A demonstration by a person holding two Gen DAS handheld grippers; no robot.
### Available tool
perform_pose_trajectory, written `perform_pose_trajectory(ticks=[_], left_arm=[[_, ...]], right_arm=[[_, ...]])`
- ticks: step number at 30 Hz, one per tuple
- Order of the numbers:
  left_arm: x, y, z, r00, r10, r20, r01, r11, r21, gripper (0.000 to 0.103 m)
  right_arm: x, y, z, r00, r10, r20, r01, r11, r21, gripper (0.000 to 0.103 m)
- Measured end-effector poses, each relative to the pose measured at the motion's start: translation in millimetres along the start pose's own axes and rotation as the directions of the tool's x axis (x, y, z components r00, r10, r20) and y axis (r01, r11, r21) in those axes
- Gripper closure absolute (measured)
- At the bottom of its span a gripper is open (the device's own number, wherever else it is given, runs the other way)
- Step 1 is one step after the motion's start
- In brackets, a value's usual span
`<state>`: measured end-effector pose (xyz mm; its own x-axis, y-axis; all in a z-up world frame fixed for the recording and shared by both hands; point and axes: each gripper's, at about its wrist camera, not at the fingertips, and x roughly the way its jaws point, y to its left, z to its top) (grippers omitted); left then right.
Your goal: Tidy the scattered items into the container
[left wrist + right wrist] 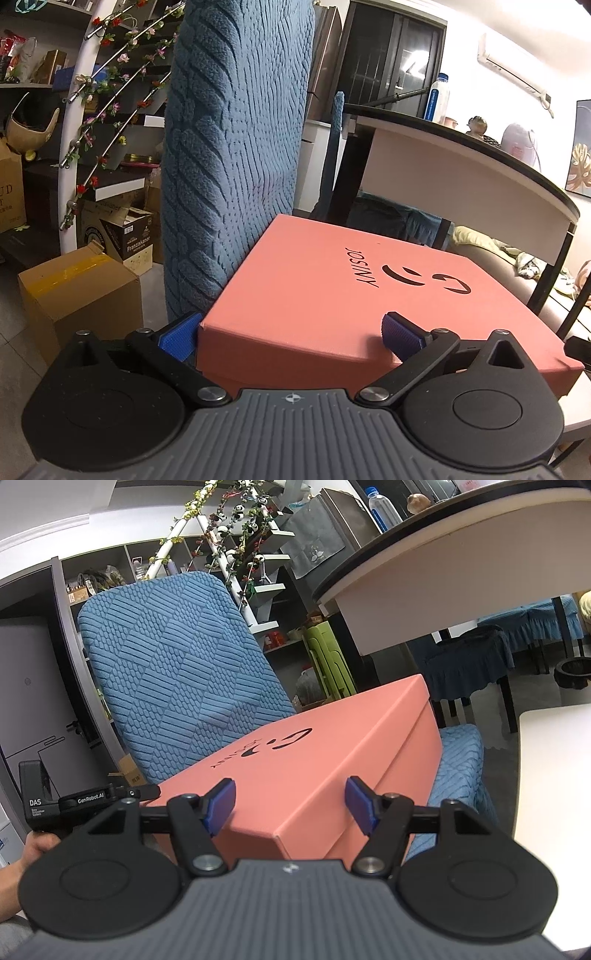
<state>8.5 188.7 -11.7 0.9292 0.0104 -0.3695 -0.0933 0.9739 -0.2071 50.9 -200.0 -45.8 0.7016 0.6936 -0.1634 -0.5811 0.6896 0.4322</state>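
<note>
The pink lidded box (317,760) rests closed on a blue-covered chair (173,664). Left tongs (291,334) and right tongs (290,805) stand wide at its near corners, gripping nothing, seemingly placed to lift the lid

The box (332,280) is salmon pink with a dark logo and dark letters on its lid. The chair cover (177,664) is blue, with a raised pattern of ribbed and braided squares. The fingers (221,805) have dark blue ridged pads on black arms. The tabletop (554,775) is white.
</note>
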Motion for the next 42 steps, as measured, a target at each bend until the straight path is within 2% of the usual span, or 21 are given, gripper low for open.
perform_pose_trajectory(ticks=[9,18,22,27,33,42], left_arm=[[13,-2,2,1.0,0.004,-0.001,-0.004,1.0,0.009,0.0],[25,-1,-3,1.0,0.013,-0.022,-0.013,1.0,0.011,0.0],[13,-10,-1,1.0,0.019,0.012,-0.019,0.999,0.039,0.0],[-7,-37,1,0.998,-0.034,0.048,0.03,0.996,0.08,0.0],[-34,-89,-3,0.993,-0.079,0.088,0.061,0.98,0.188,0.0],[-77,-125,-5,0.995,-0.075,0.06,0.065,0.986,0.155,0.0]], right_arm=[[3,2,-3,1.0,-0.028,0.015,0.028,0.999,-0.021,0.037],[11,-7,-9,0.998,-0.056,-0.011,0.056,0.998,0.003,0.042],[6,-2,-4,0.997,-0.078,0.0,0.078,0.996,-0.034,0.051],[-9,7,4,0.992,-0.122,0.032,0.124,0.988,-0.088,0.051],[-30,18,15,0.978,-0.2,0.064,0.206,0.974,-0.091,0.051],[-71,32,20,0.933,-0.356,0.052,0.359,0.928,-0.096,0.05]])
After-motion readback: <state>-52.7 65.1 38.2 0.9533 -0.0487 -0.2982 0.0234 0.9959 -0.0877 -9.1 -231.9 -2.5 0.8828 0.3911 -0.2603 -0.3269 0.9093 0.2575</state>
